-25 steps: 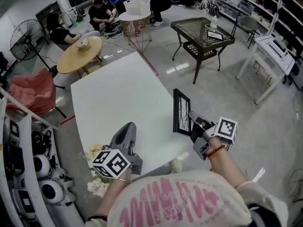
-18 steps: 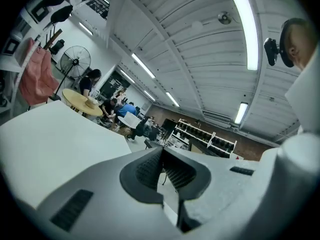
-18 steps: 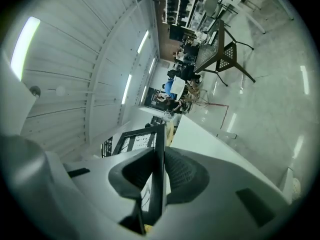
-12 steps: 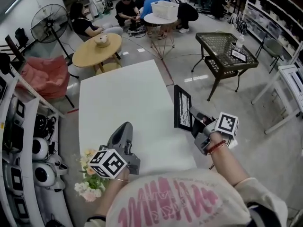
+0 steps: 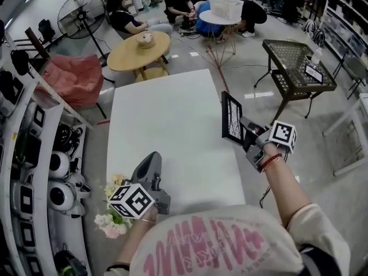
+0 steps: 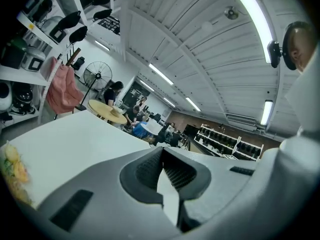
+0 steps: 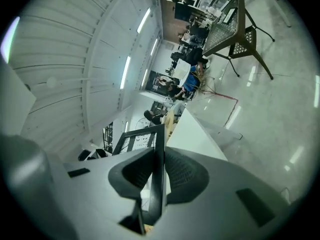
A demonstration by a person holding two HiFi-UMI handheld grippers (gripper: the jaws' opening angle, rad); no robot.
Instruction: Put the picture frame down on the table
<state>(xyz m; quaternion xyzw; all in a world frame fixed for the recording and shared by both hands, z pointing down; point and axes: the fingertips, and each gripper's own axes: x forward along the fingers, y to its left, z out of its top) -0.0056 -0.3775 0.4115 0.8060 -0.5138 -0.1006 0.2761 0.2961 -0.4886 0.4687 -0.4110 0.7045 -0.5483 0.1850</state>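
A black picture frame (image 5: 232, 118) stands on edge at the right edge of the white table (image 5: 167, 131), held upright by my right gripper (image 5: 248, 132), which is shut on its near side. In the right gripper view the frame's dark bar (image 7: 159, 174) runs between the two grey pads, and the table (image 7: 195, 134) lies beyond it. My left gripper (image 5: 153, 165) hovers over the table's near left part, jaws together, holding nothing; its own view shows the pads meeting (image 6: 161, 170) above the white tabletop (image 6: 65, 144).
Flowers (image 5: 114, 211) lie at the near left corner by the left hand. Shelves with gear (image 5: 34, 154) line the left side. Beyond the table stand a round wooden table (image 5: 138, 49), a fan (image 5: 80, 17), seated people (image 5: 123, 19) and a dark mesh table (image 5: 299, 65) at right.
The view has shifted so the table and room slid right and down. The right gripper with the frame has risen slightly and moved farther along the table's right edge. The left gripper has barely moved.
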